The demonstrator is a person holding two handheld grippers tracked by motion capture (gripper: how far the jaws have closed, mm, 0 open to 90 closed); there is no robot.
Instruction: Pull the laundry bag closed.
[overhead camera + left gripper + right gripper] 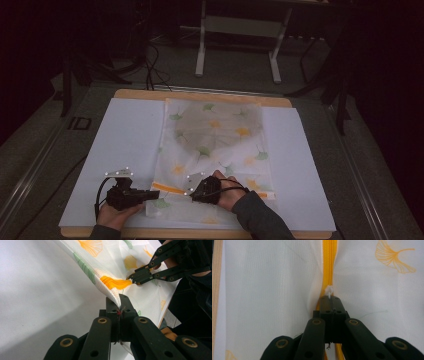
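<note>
Mesh bag [215, 145] with a ginkgo-leaf print lies flat on white sheets [125, 135] covering the counter [200, 95]; a dark rounded shape shows dimly through its far half. Left tongs [150, 195] are clamped on the bag's near-left corner, lifting the fabric. Right tongs [192, 192] are pinched together on the white zipper pull [329, 291] of the orange zipper [329, 262]. Beyond the counter, cables and a white frame [240, 30] sit in the dark.

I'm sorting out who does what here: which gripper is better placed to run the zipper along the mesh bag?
Right. The right gripper is shut on the white zipper pull of the orange zipper; the left gripper pinches the white leaf-print mesh bag, steadying it.
</note>
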